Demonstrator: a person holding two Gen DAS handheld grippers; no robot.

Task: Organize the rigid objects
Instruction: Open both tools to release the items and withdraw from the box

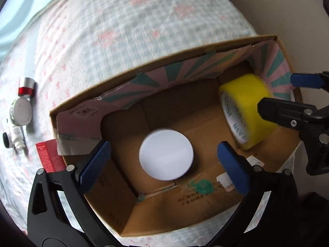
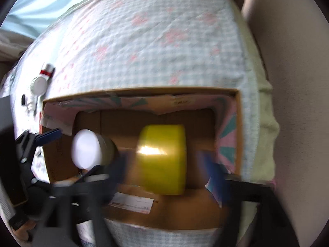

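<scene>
From the left wrist view, the left gripper hangs spread wide over the cardboard box — its blue fingers stand clear on either side of the white-lidded jar, which sits on the box floor. The yellow tape roll stands on edge in the far right corner. The right wrist view is blurred: the right gripper straddles the tape roll — released, as far as the smear shows.

Left tongs spread over white-lidded jar (inside cardboard box).
</scene>
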